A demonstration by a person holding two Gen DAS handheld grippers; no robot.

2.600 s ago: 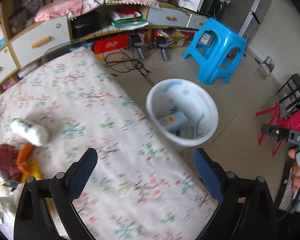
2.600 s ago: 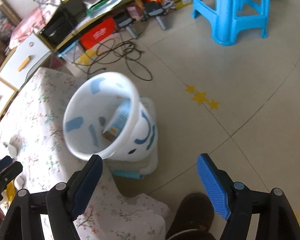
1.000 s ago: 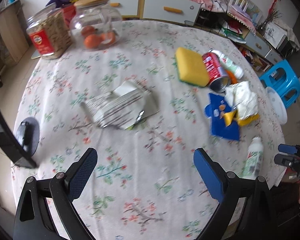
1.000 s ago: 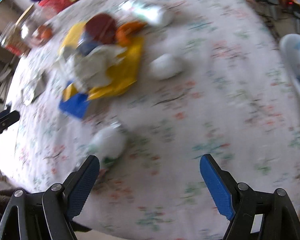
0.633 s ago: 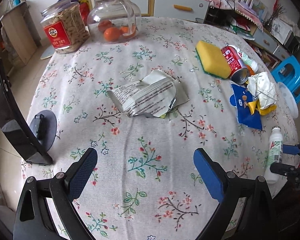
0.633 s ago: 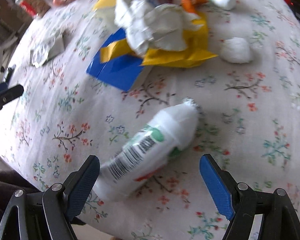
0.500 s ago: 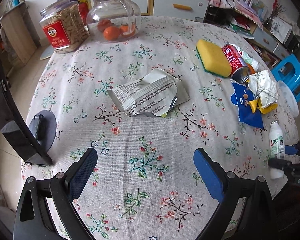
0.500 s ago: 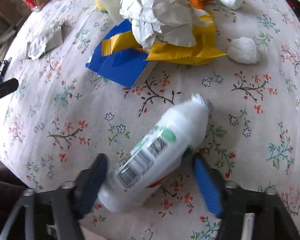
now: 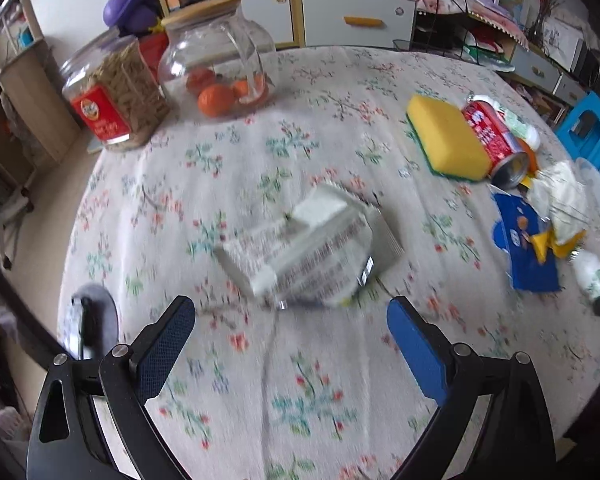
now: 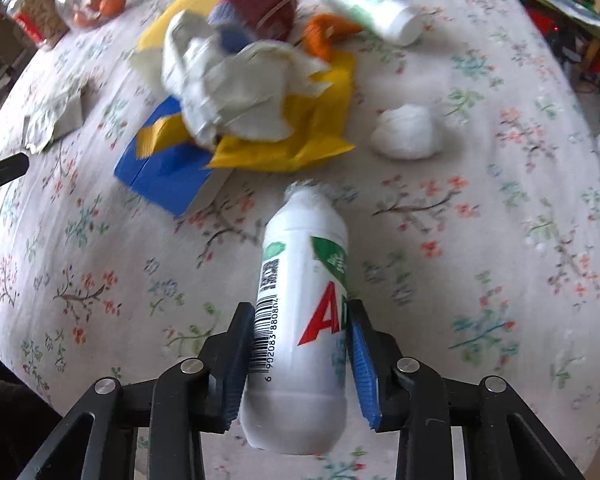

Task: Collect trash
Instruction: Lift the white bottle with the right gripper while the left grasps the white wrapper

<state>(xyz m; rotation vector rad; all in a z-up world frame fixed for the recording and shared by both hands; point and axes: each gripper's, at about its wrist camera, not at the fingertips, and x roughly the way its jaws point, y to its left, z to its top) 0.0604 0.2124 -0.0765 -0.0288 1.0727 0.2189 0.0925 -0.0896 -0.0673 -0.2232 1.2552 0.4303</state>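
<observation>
Right hand-held gripper (image 10: 302,354): both blue pads are pressed against the sides of a white plastic bottle (image 10: 300,320), which lies lengthwise between them with its cap end pointing away over the floral-clothed surface (image 10: 500,240). The bottle carries a barcode, a green panel and red lettering.

Left hand-held gripper (image 9: 290,344): jaws spread wide, nothing between them. It hovers above the surface, with a crumpled silver printed wrapper (image 9: 312,256) lying just ahead of its fingertips; this part of the view is motion-blurred.

Remaining trash on the surface, right wrist view: a flattened blue and yellow carton (image 10: 168,172), a yellow wrapper (image 10: 320,128) with crumpled white paper (image 10: 236,88) on top of it, a red can (image 10: 260,4), orange peel (image 10: 324,36), a second white bottle (image 10: 364,4) and a white paper ball (image 10: 406,132).

Also on the surface, left wrist view: a yellow sponge (image 9: 444,136), a glass jar of oranges (image 9: 220,64) and a jar with a red label (image 9: 114,92)
</observation>
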